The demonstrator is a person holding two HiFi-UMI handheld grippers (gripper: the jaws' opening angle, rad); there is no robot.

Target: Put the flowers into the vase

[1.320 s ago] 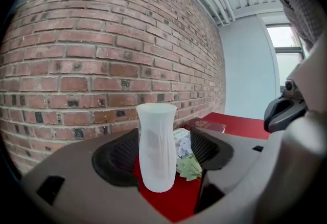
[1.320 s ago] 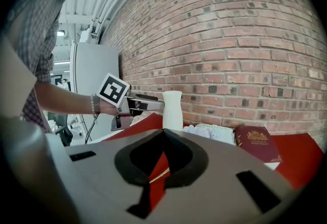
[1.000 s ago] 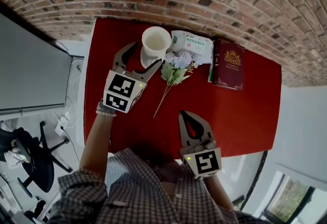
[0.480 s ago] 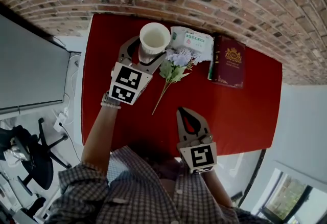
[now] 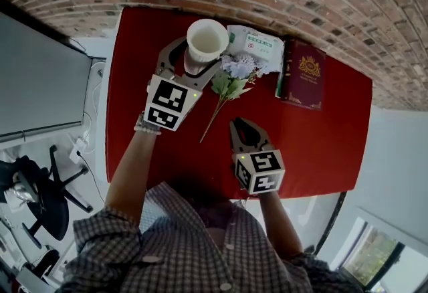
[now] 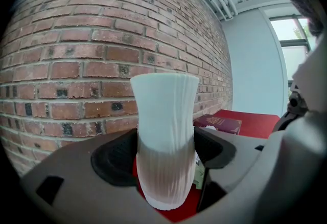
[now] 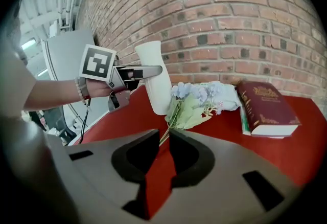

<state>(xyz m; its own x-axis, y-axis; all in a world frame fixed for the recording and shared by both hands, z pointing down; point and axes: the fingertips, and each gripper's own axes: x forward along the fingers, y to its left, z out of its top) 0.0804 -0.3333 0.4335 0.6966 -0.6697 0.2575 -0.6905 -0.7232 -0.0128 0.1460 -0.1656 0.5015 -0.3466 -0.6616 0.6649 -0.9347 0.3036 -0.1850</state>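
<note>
The left claw held the vase by its base. The flowers lay on the tabletop just beside the vase. The right claw, empty, had just been opening to a narrow gap near the stem. I judge it had next to open wider and pinch that stem.

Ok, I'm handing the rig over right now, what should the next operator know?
Left gripper: shut on the vase, which stands upright at the far side of the red table.
Right gripper: empty, jaws just been opening a crack, close to the stem end of the flowers, not on it.
Flowers: lying flat beside the vase, blooms towards the wall.
Done: vase steadied.
Left: grasp the stem, lift, put the flowers into the vase.
</note>
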